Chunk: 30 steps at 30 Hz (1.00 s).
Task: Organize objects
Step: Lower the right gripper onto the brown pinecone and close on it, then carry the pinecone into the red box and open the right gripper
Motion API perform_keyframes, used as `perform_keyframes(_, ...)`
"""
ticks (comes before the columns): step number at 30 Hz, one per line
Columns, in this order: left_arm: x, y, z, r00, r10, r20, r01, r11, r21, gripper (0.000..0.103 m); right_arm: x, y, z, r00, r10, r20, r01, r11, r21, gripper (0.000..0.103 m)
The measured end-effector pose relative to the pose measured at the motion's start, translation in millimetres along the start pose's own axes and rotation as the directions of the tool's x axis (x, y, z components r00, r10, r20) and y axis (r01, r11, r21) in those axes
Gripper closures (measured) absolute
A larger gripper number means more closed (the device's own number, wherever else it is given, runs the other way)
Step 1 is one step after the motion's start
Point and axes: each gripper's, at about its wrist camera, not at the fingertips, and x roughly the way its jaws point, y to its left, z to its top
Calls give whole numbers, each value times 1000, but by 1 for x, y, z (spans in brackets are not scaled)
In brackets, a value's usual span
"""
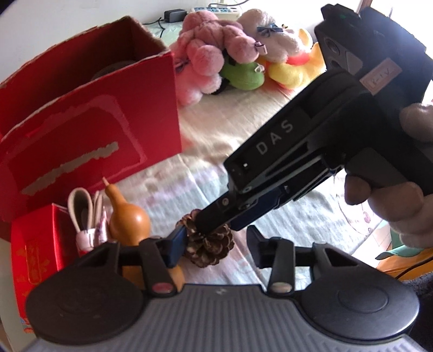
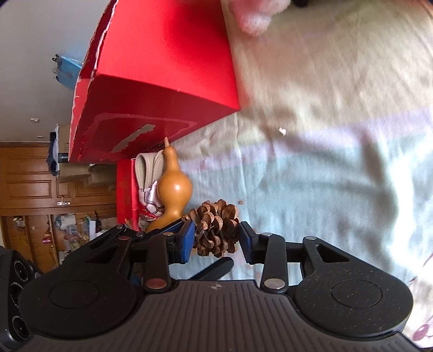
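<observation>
A brown pine cone (image 1: 213,249) (image 2: 216,227) sits on the pale quilt. My right gripper (image 2: 216,238) is shut on it, a blue pad pressing each side. In the left wrist view the right gripper (image 1: 211,222) reaches down from the upper right, held by a hand (image 1: 406,189). My left gripper (image 1: 215,243) stands open around the same cone, with a gap on its right side. One of the left gripper's fingers (image 2: 216,266) shows just below the cone. An orange gourd (image 1: 127,216) (image 2: 173,189) stands upright just left of the cone.
A small red box (image 1: 35,251) (image 2: 124,195) holding a beige strap (image 1: 81,211) is beside the gourd. A large open red box (image 1: 89,121) (image 2: 162,67) stands behind it. Plush toys (image 1: 216,54) are piled at the back by a power strip (image 1: 216,12).
</observation>
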Motion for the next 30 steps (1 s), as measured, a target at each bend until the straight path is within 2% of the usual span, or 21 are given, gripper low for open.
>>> perform_keyframes(4,3,0,8,1000,-22,4,22,1000,-12,69,-7,-2,-1,999,-20,27,19,1000,13,65)
perform_keyframes(9,-7,-3,23,997,-68,42,68,998,-13,69,-28,3,-3,995,-31,93,29,999,24,65)
perform_keyframes(14,-28,-1,44,988,-103,117,103,995,8,69,-53,19,-4,983,-37,180,36,999,9,65)
perform_keyframes(18,-52,7,61,972,-124,200,123,992,20,69,-74,45,-1,965,-37,258,51,998,-45,65)
perform_keyframes(23,-86,25,80,942,-138,307,137,990,23,69,-92,86,12,939,-37,342,85,988,-126,65)
perform_keyframes(27,-102,48,91,924,-128,360,131,991,16,69,-84,115,28,925,-65,374,145,971,-190,64)
perform_keyframes(30,-104,70,98,919,-130,373,143,990,-8,69,-73,130,44,921,-98,377,196,953,-232,65)
